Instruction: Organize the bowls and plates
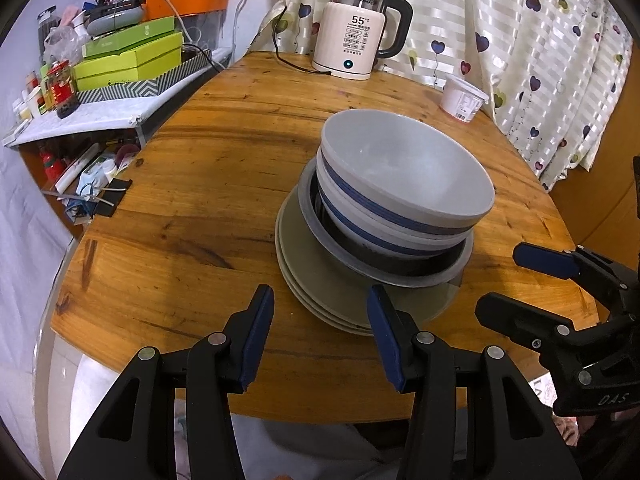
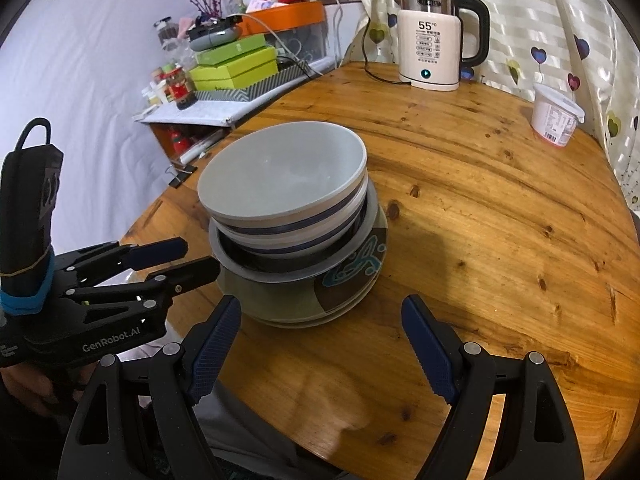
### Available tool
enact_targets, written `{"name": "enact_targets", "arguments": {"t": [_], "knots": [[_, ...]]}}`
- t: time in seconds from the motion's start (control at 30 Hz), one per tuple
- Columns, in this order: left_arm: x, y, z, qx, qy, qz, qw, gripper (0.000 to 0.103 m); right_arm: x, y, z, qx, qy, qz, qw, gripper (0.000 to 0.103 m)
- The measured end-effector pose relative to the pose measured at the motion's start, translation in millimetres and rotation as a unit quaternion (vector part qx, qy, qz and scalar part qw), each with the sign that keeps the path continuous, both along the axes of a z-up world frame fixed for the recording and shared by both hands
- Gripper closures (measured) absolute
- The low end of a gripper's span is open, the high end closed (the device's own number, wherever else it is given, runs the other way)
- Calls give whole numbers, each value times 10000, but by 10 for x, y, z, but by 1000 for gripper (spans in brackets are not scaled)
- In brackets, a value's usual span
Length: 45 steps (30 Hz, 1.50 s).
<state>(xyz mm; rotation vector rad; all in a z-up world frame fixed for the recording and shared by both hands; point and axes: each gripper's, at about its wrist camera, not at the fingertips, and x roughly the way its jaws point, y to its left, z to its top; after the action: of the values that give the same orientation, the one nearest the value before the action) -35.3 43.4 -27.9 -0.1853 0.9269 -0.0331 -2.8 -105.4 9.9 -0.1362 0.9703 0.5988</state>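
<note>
Left tongs [image 1: 320, 334]: spread wide and holding nothing; your tips sit at the near rim of the stack, the right-side finger just over the plate edge.
Right tongs [image 2: 320, 346]: also spread and empty, with the stack just ahead of your left-side finger.
Plates [image 1: 316, 280]: several greenish plates piled flat on the wooden table [image 1: 200, 184], directly beyond both tongs. Glazed, stiff and breakable, so expect them to slip; take one by its overhanging rim.
Dark dish [image 1: 400, 270]: a grey-rimmed shallow dish rests on the plates, off-centre.
Bowls [image 1: 404, 176]: two blue-banded bowls nest in it, tilted. Probably top-heavy; pinch the uppermost rim wall, lift straight.
Beyond the stack: a white tub [image 1: 462, 98], then the electric kettle [image 1: 356, 32], well apart.
</note>
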Motion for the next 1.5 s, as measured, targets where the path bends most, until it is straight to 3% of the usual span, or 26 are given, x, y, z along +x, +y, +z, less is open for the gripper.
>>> {"name": "enact_targets", "arguments": {"t": [1.5], "knots": [[-48, -53, -25, 7, 39, -15, 10000, 53, -9, -2, -12, 12, 24, -18, 10000, 20]]}}
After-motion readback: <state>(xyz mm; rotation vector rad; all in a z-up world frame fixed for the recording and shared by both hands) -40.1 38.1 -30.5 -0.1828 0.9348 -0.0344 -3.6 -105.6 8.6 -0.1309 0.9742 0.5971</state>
